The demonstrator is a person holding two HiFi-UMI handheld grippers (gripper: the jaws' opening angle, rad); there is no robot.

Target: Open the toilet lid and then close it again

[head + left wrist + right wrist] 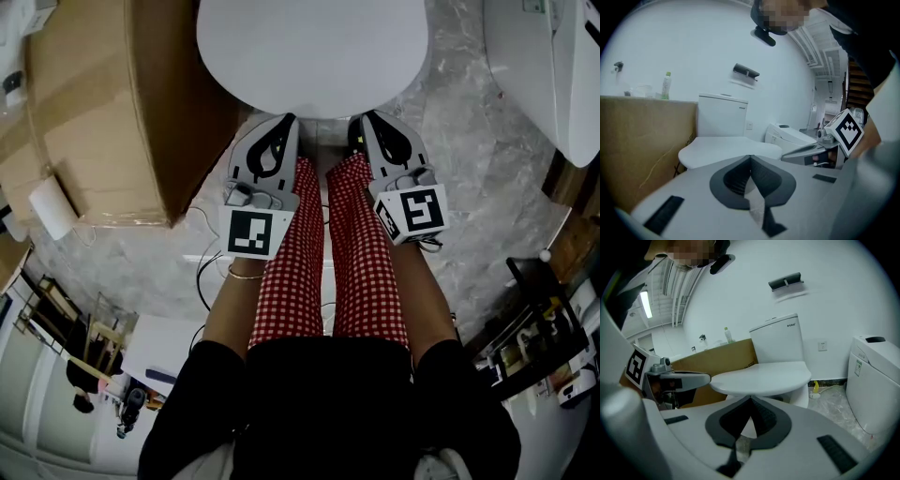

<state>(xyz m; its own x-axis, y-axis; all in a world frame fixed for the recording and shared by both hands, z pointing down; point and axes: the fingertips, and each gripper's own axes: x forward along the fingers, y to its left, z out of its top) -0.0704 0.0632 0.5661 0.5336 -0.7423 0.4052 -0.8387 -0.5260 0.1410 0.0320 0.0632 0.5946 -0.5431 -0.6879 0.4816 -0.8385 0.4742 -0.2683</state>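
Note:
The white toilet lid (pixel 311 47) lies flat and closed over the bowl, straight ahead of the person. It also shows in the left gripper view (pixel 726 149) and the right gripper view (pixel 761 376), with the tank (pixel 780 341) behind it. My left gripper (pixel 287 119) hangs just short of the lid's front edge, left of centre, jaws shut and empty. My right gripper (pixel 367 119) is level with it, right of centre, also shut on nothing. Neither touches the lid. The jaw tips meet in both gripper views (pixel 751 158) (pixel 750 399).
A large cardboard box (pixel 103 103) stands close against the toilet's left side. A second white toilet (pixel 553 66) stands at the right, across marbled floor (pixel 469 141). Cables (pixel 202 267) lie by the person's left leg. Shelves and clutter line the lower corners.

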